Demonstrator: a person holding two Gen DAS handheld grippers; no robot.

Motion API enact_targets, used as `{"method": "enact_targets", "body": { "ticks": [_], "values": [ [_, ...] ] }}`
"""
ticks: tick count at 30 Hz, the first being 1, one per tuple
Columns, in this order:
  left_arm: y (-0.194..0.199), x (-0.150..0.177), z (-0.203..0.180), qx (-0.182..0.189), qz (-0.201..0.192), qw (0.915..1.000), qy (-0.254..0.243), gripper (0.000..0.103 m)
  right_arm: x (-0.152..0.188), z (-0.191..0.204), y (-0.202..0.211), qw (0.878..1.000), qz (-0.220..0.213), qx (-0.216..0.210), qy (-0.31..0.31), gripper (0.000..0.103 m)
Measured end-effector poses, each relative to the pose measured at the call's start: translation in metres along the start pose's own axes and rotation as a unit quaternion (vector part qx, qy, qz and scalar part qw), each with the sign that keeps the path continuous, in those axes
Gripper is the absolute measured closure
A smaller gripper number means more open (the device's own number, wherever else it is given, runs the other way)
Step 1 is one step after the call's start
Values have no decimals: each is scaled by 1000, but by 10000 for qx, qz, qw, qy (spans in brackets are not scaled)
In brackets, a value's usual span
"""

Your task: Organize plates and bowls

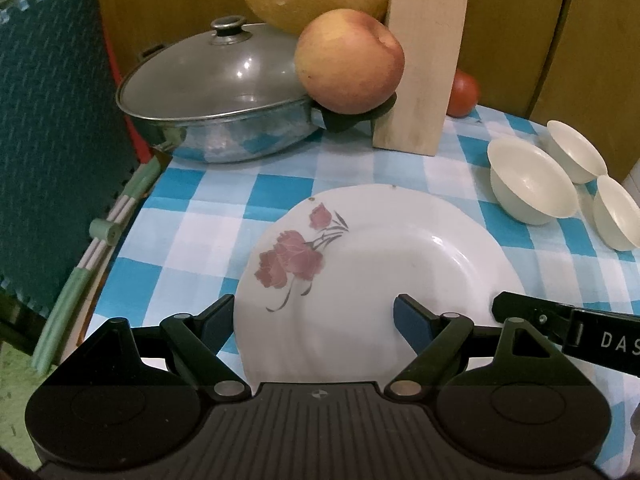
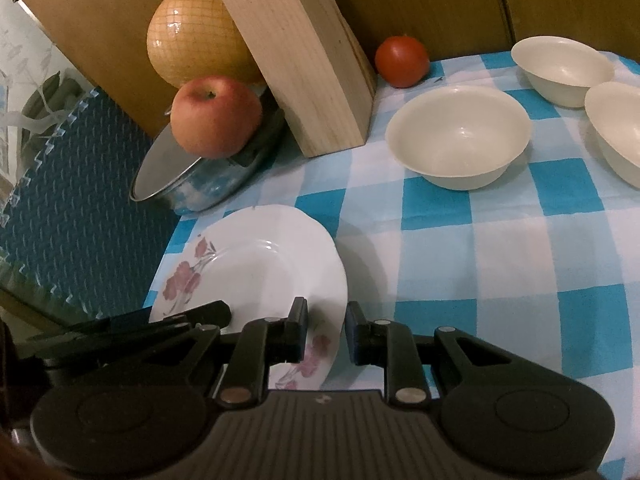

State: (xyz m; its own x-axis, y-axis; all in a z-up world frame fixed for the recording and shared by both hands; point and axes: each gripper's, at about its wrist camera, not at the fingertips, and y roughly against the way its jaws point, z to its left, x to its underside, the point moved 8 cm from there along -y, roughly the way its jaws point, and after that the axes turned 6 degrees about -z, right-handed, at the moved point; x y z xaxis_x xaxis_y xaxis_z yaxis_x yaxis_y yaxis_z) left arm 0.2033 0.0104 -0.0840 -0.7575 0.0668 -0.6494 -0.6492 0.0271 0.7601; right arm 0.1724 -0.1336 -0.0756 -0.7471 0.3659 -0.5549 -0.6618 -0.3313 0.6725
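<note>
A white plate (image 1: 380, 264) with a pink flower print lies near the left edge of the blue-checked table. My left gripper (image 1: 316, 320) is open wide: one finger sits just outside the plate's left rim and the other hovers over its inside. My right gripper (image 2: 326, 332) is shut on the right rim of the plate (image 2: 256, 268), and a shadow shows under that side. Three cream bowls (image 2: 456, 136) (image 2: 560, 68) (image 2: 616, 128) stand apart and upright at the back right.
A steel pot with a glass lid (image 1: 216, 92) stands at the back left, with an apple (image 1: 348, 60) on its handle. A wooden block (image 1: 424, 60), a netted yellow fruit (image 2: 188, 32) and a tomato (image 2: 402, 60) stand behind. A teal foam mat (image 1: 52, 120) borders the table's left edge.
</note>
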Motion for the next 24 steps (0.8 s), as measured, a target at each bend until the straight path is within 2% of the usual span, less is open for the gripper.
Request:
{"method": "enact_targets", "body": {
  "ticks": [24],
  "values": [
    [29,14,-9,-23,-105,9999,-119,13,24,5,35,9999,18,35,111,81]
  ]
}}
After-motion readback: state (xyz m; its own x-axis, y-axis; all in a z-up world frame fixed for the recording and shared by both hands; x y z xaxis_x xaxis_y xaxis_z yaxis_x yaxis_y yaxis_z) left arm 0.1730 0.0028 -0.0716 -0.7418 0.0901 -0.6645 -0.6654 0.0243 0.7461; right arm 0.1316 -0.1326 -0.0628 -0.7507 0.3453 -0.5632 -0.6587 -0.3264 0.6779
